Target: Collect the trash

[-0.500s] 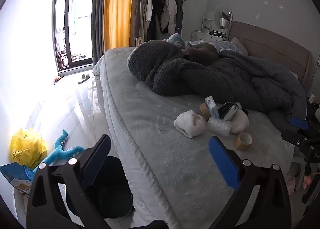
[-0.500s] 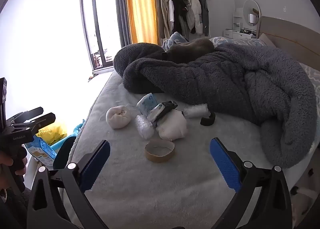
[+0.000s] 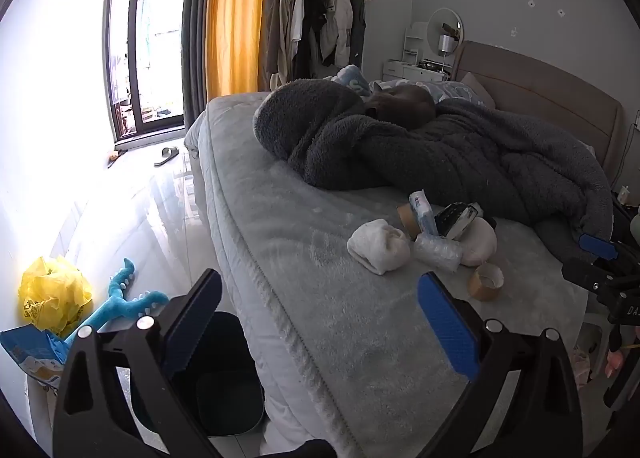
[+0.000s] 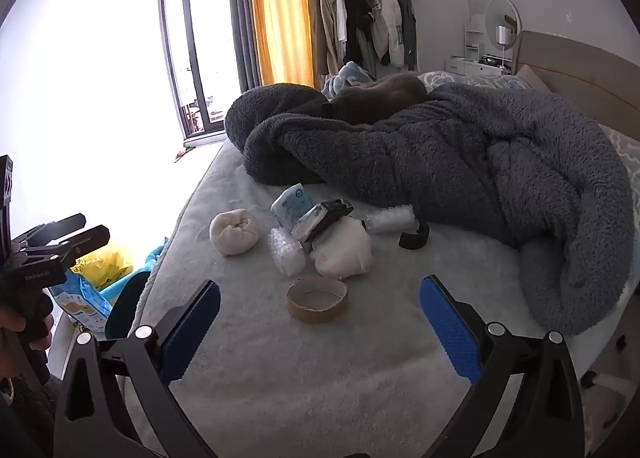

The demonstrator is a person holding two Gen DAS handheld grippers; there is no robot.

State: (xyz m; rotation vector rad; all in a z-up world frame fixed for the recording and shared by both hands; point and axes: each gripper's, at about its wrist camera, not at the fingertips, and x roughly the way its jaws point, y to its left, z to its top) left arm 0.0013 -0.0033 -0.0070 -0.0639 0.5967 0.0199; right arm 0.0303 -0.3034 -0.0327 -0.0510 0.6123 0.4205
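Right claw (image 4: 320,332) gapes over bare bedspread (image 4: 320,378) before tape roll (image 4: 317,299).

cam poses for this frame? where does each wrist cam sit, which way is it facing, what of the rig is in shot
Left wrist: rides the left gripper off the bed's left edge above the bin, facing along the bed toward the headboard; its own open fingers show, with the right gripper at the right border.
Right wrist: rides the right gripper over the bed's foot, facing the trash pile and blanket; its own open fingers show, with the left gripper and hand at the left border.
Shared: the tape core, white bundle, blanket, window.
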